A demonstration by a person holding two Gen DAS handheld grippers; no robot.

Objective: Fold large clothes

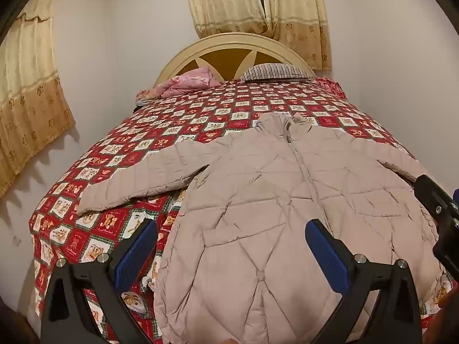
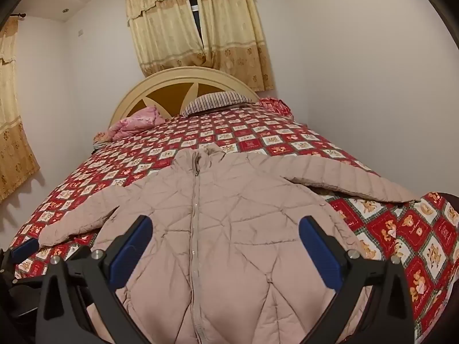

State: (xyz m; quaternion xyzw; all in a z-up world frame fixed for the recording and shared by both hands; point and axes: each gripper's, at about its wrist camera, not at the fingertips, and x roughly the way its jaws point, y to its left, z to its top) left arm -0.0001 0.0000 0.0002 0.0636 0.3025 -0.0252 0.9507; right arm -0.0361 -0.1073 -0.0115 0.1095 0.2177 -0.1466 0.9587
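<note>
A pale pink quilted puffer jacket (image 1: pixel 272 195) lies flat and zipped on the bed, collar toward the headboard, both sleeves spread out to the sides. It also shows in the right wrist view (image 2: pixel 229 215). My left gripper (image 1: pixel 231 229) is open and empty, above the jacket's lower left part. My right gripper (image 2: pixel 225 226) is open and empty, above the jacket's lower middle by the zip. The right gripper's black body shows at the right edge of the left wrist view (image 1: pixel 439 200). The left gripper shows at the left edge of the right wrist view (image 2: pixel 23 252).
The bed has a red and white checked quilt (image 1: pixel 172 132) and a cream arched headboard (image 1: pixel 229 46). A pink folded blanket (image 1: pixel 189 81) and a striped pillow (image 1: pixel 275 71) lie by the headboard. Walls close in on both sides; yellow curtains (image 2: pixel 200 28) hang behind.
</note>
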